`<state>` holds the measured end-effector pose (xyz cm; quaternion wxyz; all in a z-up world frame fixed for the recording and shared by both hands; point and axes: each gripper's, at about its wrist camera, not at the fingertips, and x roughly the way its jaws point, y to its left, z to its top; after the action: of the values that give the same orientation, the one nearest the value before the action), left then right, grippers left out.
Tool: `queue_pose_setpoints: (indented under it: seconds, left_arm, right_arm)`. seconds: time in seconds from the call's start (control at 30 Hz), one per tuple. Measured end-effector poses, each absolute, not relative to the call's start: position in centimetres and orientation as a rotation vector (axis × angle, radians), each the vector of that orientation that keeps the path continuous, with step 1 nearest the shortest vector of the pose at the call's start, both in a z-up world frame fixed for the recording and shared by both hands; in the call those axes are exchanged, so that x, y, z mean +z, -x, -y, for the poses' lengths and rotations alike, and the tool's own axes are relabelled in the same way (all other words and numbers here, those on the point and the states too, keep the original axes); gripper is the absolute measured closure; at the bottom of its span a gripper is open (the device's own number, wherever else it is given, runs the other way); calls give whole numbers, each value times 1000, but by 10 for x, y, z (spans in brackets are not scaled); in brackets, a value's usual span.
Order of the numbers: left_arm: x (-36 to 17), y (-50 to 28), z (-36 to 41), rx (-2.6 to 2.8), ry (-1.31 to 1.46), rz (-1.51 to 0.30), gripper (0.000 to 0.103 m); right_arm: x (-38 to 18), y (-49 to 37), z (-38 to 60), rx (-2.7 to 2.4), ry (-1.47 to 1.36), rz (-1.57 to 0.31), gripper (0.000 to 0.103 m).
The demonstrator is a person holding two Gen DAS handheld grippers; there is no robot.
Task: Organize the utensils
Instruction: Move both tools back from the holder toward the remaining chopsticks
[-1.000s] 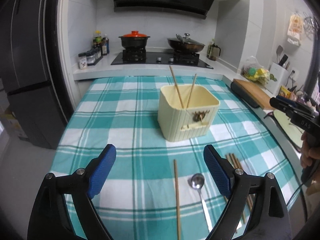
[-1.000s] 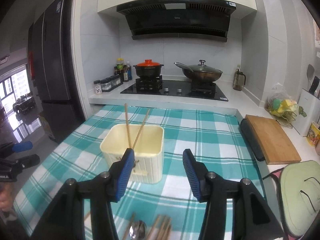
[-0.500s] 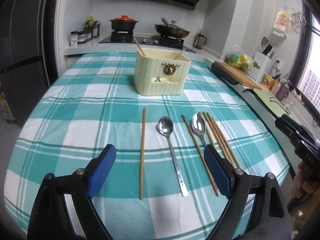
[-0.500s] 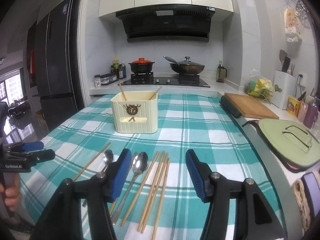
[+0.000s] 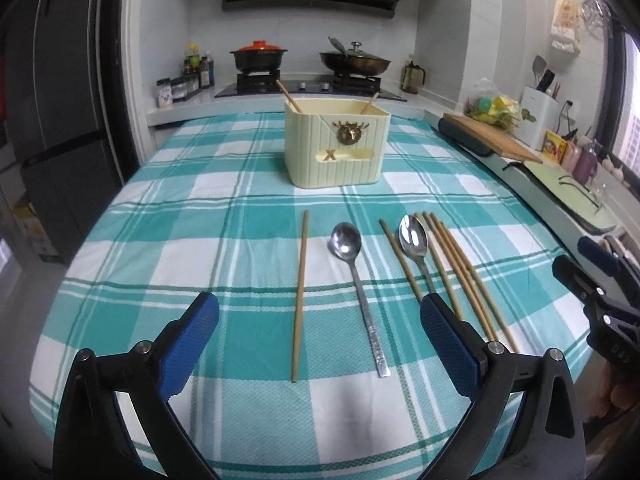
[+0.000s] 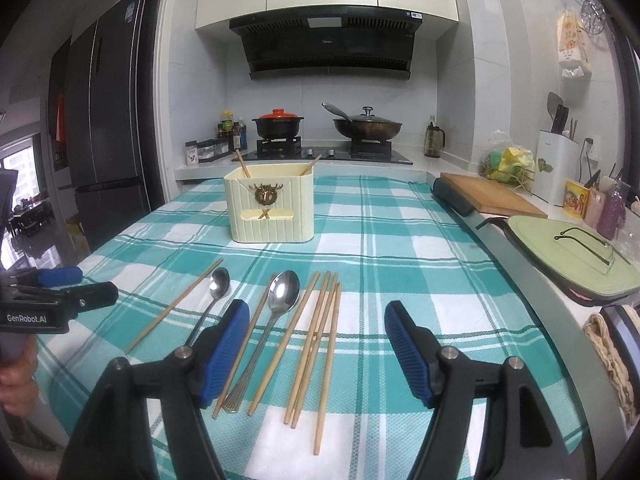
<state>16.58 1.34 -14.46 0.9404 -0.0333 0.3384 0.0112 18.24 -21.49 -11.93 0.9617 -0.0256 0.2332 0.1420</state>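
Both claws are spread wide with nothing in them: left gripper [image 5: 320, 340] hangs over a lone chopstick [image 5: 300, 292] and the small spoon [image 5: 352, 264], right gripper [image 6: 316, 354] over the bigger spoon [image 6: 280, 300] and a loose bunch of chopsticks [image 6: 320, 336]. Past them I see the cream utensil holder [image 6: 270, 208] on the checked tablecloth [image 6: 400, 240], two chopsticks inside.

The two chopsticks [image 5: 285, 94] standing in the cream utensil holder [image 5: 336, 148] are hidden below its rim. In the left wrist view, the left gripper's right finger [image 5: 448, 332] covers the larger spoon's [image 5: 414, 236] handle end. The right gripper [image 5: 600, 276] is cut off by that picture's right edge.
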Motion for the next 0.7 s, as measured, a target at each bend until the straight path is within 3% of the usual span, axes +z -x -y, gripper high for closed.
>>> queue_pose_setpoints:
  seconds: [0.07,0.7]
  left_arm:
    - [-145,-166,-11,36,47,-696,1]
    - [-156,-163,-28,38,97,-722,1]
  right_arm:
    - [-121,-181,211,286,78,-475,20]
    - [-135,-182,216,232,34,-533,20]
